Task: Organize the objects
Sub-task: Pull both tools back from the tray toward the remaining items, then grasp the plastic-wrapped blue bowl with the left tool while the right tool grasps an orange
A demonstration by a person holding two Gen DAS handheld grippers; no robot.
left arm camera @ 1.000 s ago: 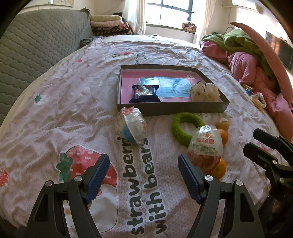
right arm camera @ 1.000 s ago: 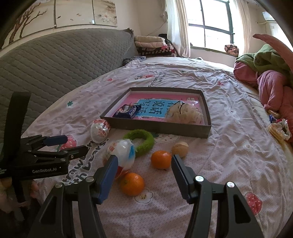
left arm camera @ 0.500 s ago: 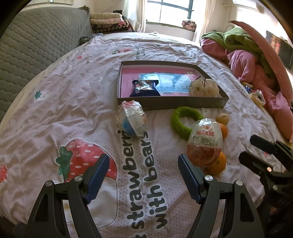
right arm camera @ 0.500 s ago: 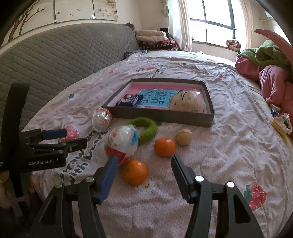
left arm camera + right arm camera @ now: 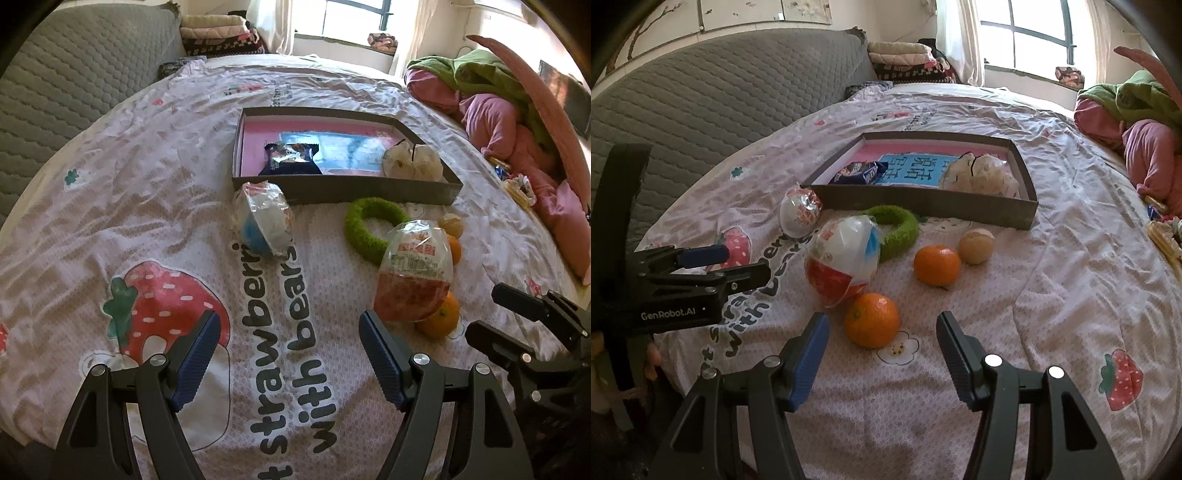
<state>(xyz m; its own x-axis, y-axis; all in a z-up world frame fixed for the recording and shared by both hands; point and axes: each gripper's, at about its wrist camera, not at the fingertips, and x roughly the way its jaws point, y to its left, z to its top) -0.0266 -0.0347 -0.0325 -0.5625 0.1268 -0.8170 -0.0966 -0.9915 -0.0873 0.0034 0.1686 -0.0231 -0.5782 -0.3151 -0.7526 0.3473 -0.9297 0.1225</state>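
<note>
The bed (image 5: pixel 1052 221), under a pink sheet printed with strawberries, carries everything, and the shallow dark tray (image 5: pixel 923 201) with its pink floor is the landmark. Inside the tray lie a pale bagged bundle (image 5: pixel 982 173) at its right end and a dark snack packet (image 5: pixel 858 172) at its left. Just in front of the tray's front wall lies a green fuzzy ring (image 5: pixel 899 230), with a red-and-white wrapped egg (image 5: pixel 844 264) touching the ring's near-left side and a second wrapped egg (image 5: pixel 799 214) (blue-bottomed in the left wrist view) by the tray's front-left corner. Nearer than the ring, two oranges sit apart: one (image 5: pixel 936 265) midway from the tray, one (image 5: pixel 872 320) closest to the camera, beside the red egg. A small tan ball (image 5: pixel 976 245) rests between the farther orange and the tray. The right gripper (image 5: pixel 882 347) hovers over the near orange, jaws apart and empty; the left gripper (image 5: pixel 290 347) hangs over the sheet, jaws likewise wide apart.
</note>
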